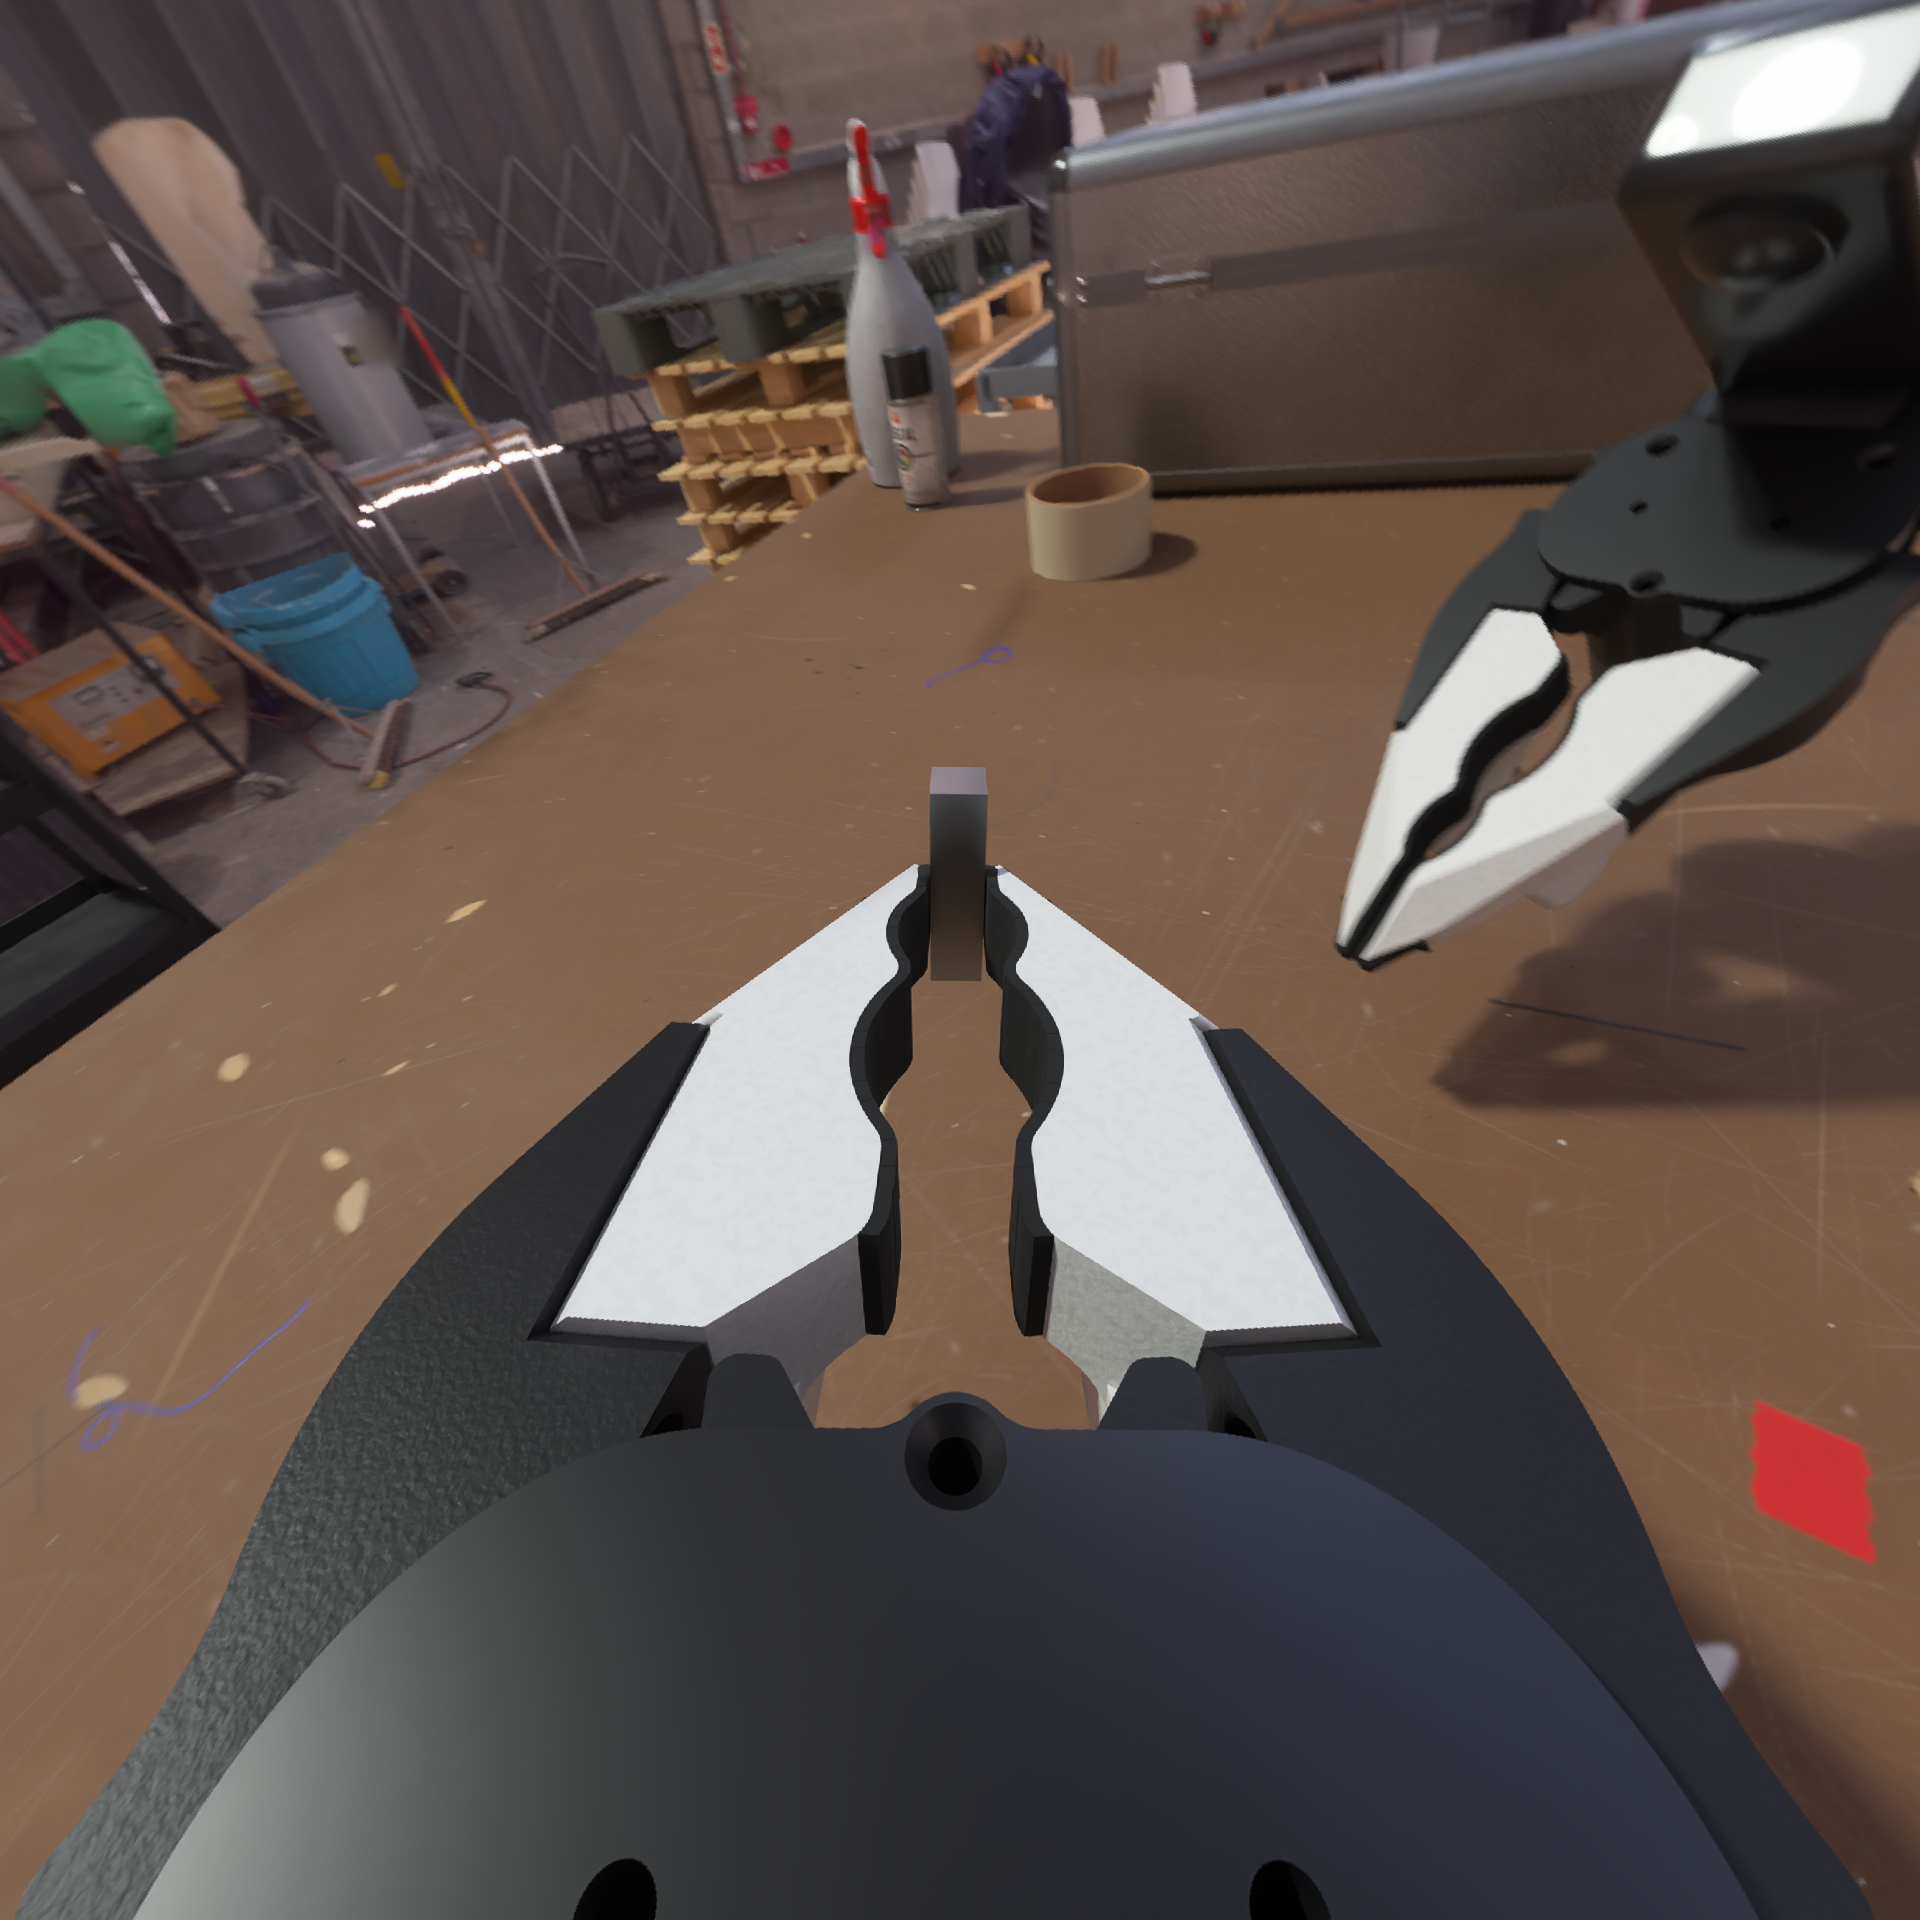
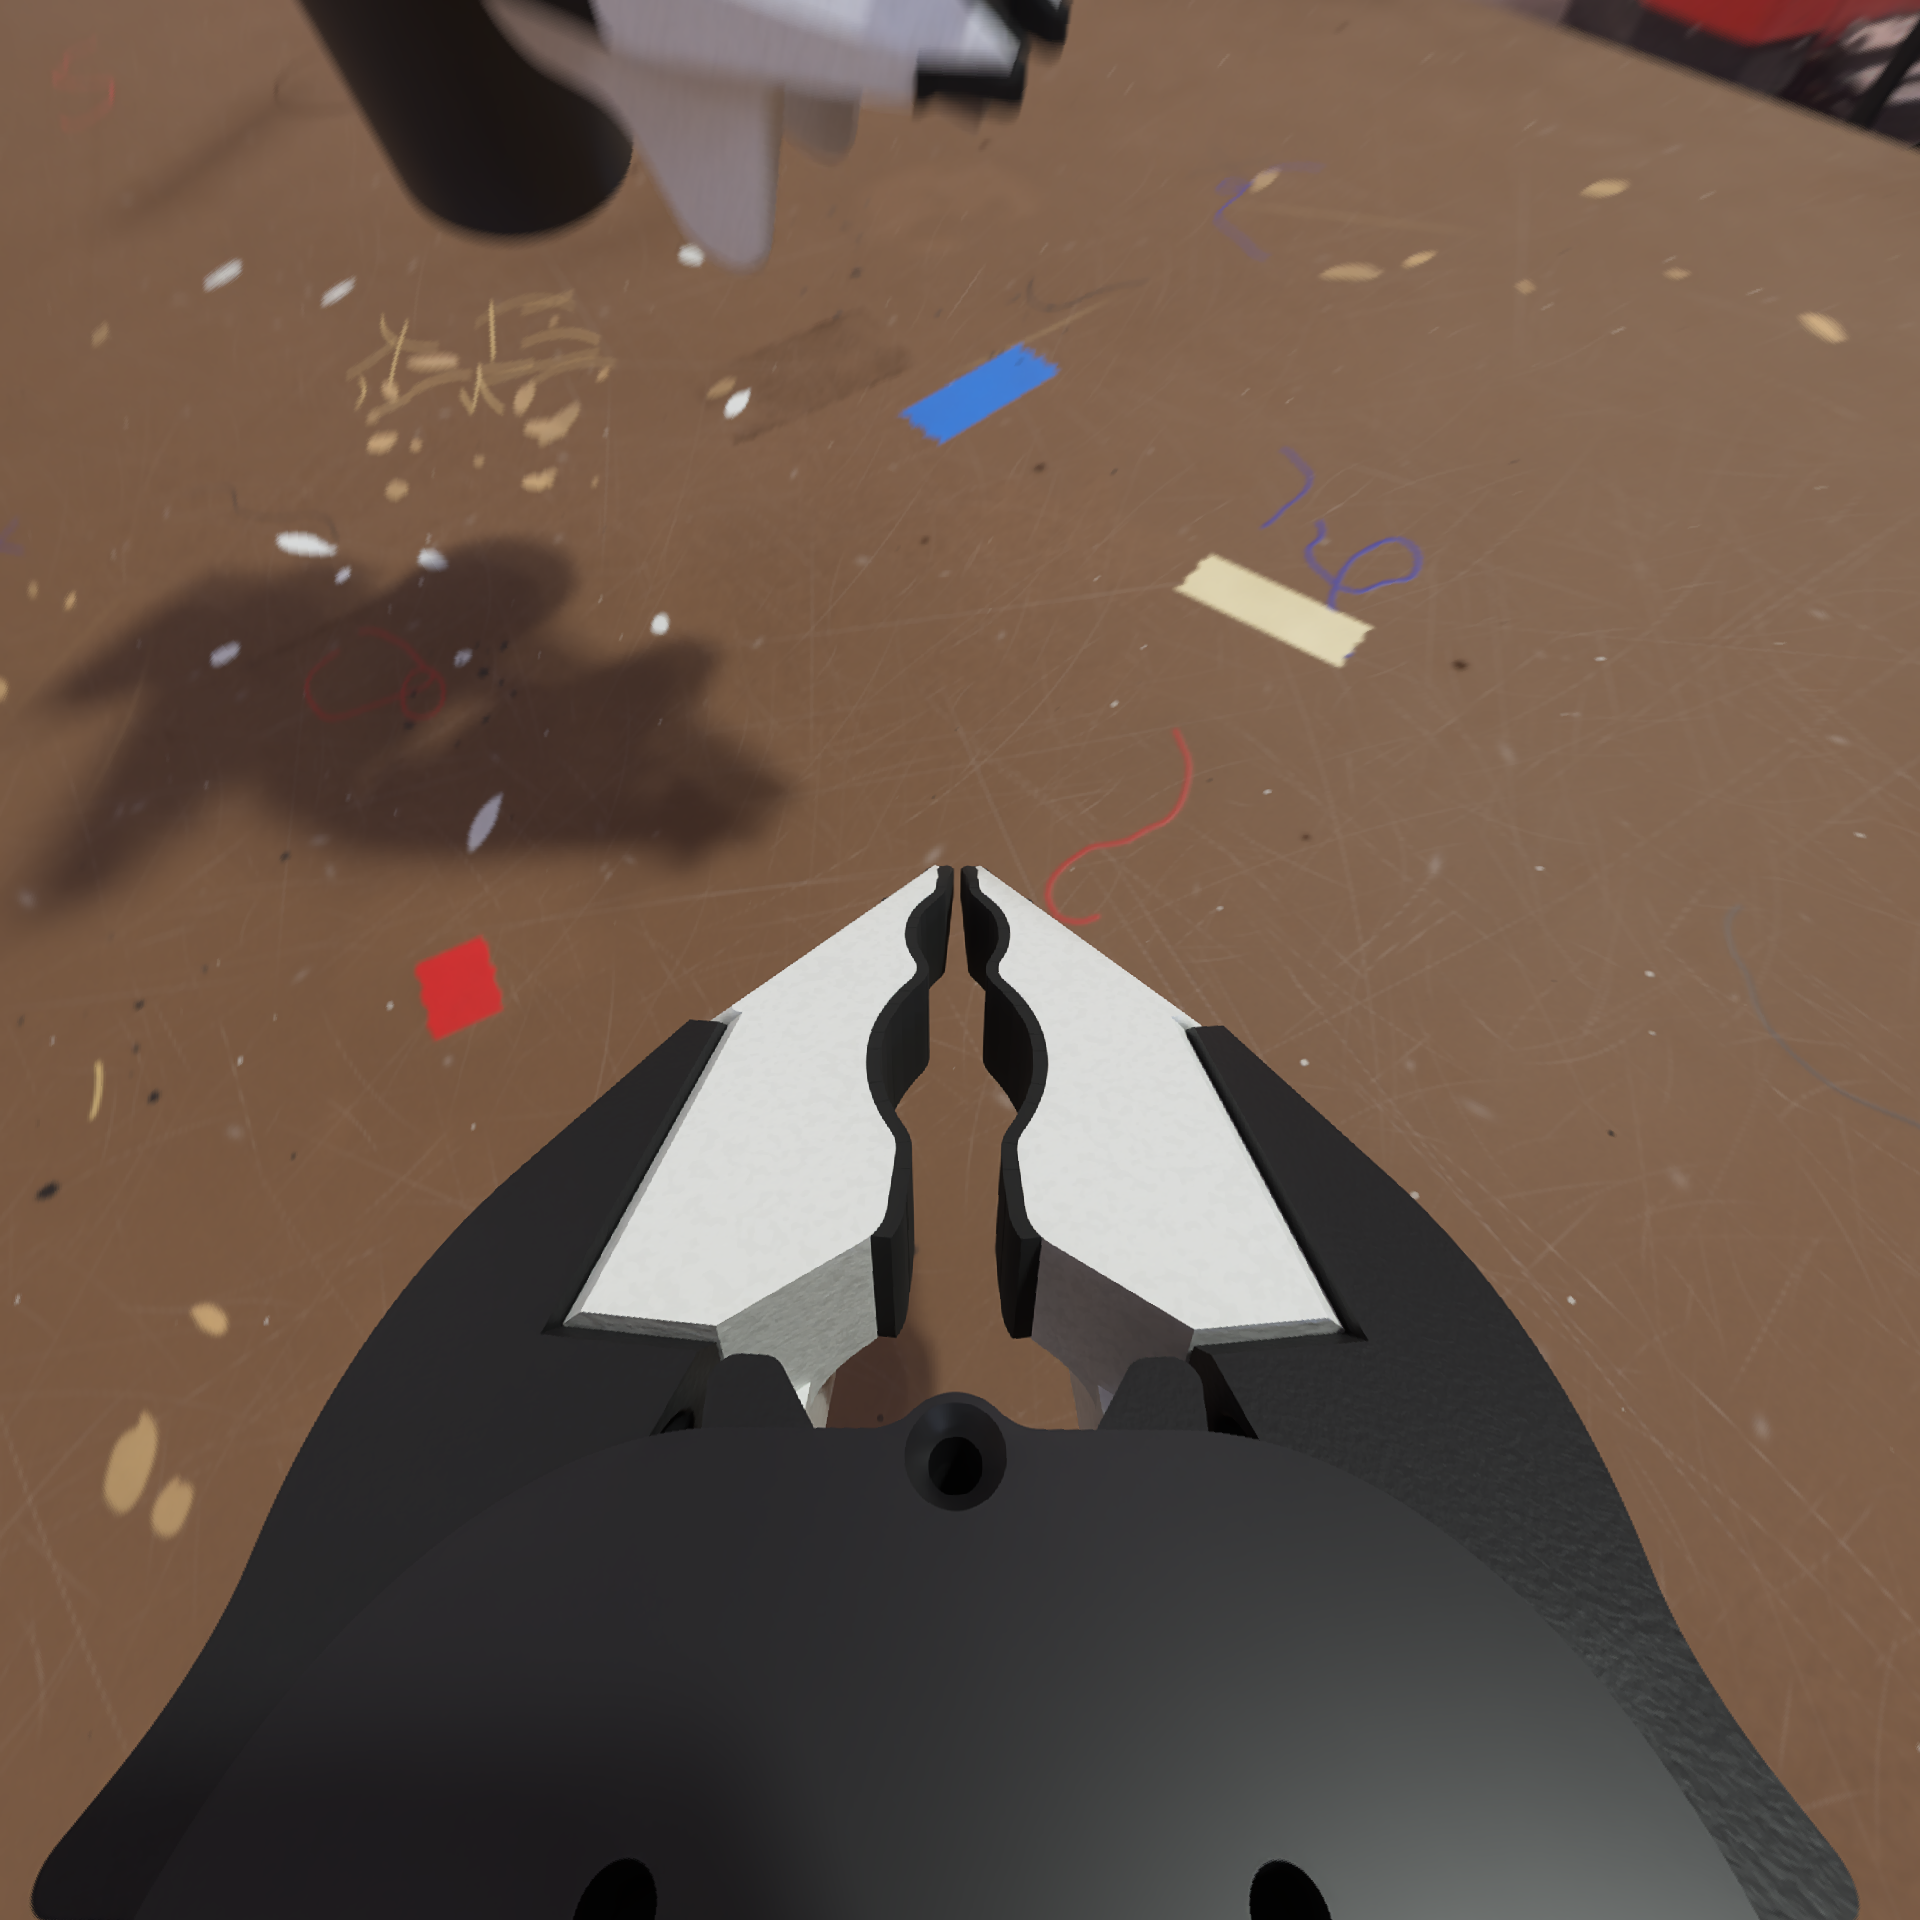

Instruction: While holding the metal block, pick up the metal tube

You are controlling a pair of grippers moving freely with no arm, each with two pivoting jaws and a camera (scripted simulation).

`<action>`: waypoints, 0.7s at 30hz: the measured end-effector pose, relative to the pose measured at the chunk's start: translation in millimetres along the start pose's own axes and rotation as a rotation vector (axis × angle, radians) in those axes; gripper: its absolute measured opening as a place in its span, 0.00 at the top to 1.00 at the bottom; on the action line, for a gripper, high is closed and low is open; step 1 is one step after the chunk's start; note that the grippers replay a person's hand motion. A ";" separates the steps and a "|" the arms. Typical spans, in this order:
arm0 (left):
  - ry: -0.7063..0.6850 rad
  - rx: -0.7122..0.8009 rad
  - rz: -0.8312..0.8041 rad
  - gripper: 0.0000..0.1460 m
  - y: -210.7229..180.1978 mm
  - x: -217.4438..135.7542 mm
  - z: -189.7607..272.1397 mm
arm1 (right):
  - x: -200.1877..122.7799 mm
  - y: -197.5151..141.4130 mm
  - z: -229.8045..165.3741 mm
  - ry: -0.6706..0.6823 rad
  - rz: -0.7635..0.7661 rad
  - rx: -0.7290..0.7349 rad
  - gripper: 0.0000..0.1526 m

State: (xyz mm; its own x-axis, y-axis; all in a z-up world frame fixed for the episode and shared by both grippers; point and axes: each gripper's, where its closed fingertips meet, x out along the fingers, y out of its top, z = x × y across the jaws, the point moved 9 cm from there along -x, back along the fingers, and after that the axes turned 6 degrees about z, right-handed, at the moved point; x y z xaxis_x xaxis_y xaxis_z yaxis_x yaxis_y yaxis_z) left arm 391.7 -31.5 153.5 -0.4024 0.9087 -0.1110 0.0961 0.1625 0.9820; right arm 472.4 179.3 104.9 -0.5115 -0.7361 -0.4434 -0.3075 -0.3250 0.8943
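My left gripper [image 1: 957, 875] is shut on a small grey metal block [image 1: 957, 821], which stands upright between its fingertips above the brown table [image 1: 727, 831]. My right gripper [image 2: 956, 875] is shut with nothing between its jaws; it also shows in the left wrist view [image 1: 1363, 951], hanging to the right with its tips pointed down at the table. In the right wrist view the left gripper [image 2: 769, 177] is blurred at the top edge, with a dark cylinder [image 2: 488, 114] beside it; I cannot tell what that cylinder is. I see no clear metal tube.
A grey metal case [image 1: 1351, 312] stands at the back right, with a cardboard ring [image 1: 1089, 520], a spray can [image 1: 916, 431] and a white bottle [image 1: 891, 301] nearby. The table edge runs along the left. Red [image 2: 457, 985], blue [image 2: 977, 393] and beige [image 2: 1273, 608] tape pieces lie flat.
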 end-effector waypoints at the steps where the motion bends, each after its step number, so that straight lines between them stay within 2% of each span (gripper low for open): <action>1: 0.018 -0.010 0.012 0.94 0.3 -5.7 -6.7 | 1.9 -0.7 -1.3 0.015 -0.025 -0.014 0.99; 5: 0.007 -0.104 0.051 0.94 -3.6 -24.7 -24.4 | 11.2 -1.3 -7.9 0.024 -0.031 -0.060 0.99; 9: 0.025 -0.153 0.072 0.94 -6.4 -40.0 -36.3 | 8.5 2.2 -7.3 0.067 0.022 -0.030 0.94; 13: 0.023 -0.213 0.084 0.94 -6.7 -59.3 -43.3 | -21.4 8.6 4.7 0.081 0.162 0.043 0.89; 17: 0.066 -0.275 0.100 0.94 -9.2 -83.9 -44.3 | -60.0 2.2 21.7 -0.028 0.142 0.045 0.84; 18: 0.077 -0.298 0.113 0.94 -9.3 -91.6 -43.3 | -68.1 -0.5 23.1 -0.063 0.118 0.029 0.89; 19: 0.089 -0.318 0.126 0.94 -9.3 -100.1 -41.2 | -74.7 -3.0 22.4 -0.108 0.102 0.015 0.97; 21: 0.115 -0.343 0.143 0.94 -9.2 -117.0 -34.0 | -81.4 -8.7 16.3 -0.134 0.106 0.025 0.99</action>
State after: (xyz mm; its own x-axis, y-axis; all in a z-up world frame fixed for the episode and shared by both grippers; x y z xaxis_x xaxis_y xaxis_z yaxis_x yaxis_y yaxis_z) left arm 407.0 -152.4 162.6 -0.5081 0.8608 0.0291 -0.1437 -0.1180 0.9826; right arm 503.7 251.7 132.3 -0.6437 -0.6792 -0.3526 -0.2657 -0.2337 0.9353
